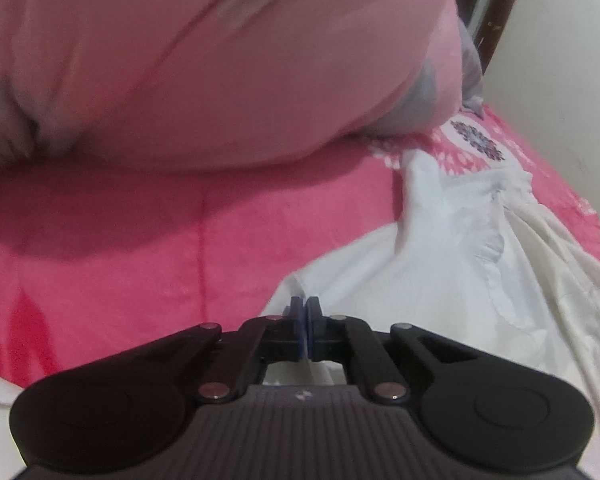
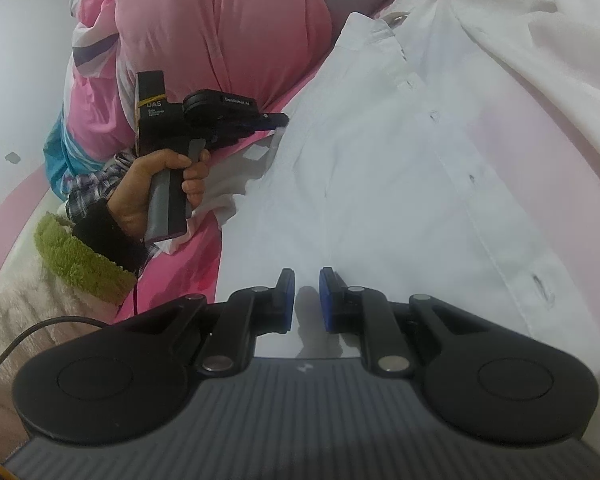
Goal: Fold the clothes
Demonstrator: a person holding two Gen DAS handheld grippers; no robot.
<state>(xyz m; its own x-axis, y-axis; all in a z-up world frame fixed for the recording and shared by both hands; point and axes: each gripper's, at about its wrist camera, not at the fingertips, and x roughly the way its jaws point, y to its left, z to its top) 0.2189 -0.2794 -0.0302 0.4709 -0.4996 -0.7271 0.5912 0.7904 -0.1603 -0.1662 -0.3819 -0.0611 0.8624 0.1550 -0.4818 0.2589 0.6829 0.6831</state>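
So the white button-up cotton shirt is spread out on the bed, lying on a hot pink fleece bedspread, buttons and placket running diagonally in the right wrist view. The left tool is clenched on the shirt's edge, with a sliver of white fabric pinched between its blue pads. From the right wrist view you can see that same left tool gripping the side edge of the shirt, with the person's hand around its grey handle. The right tool is released, jaws apart with a gap, hovering right over the shirt's lower part. A big puffy pale pink duvet is bunched up behind the shirt.
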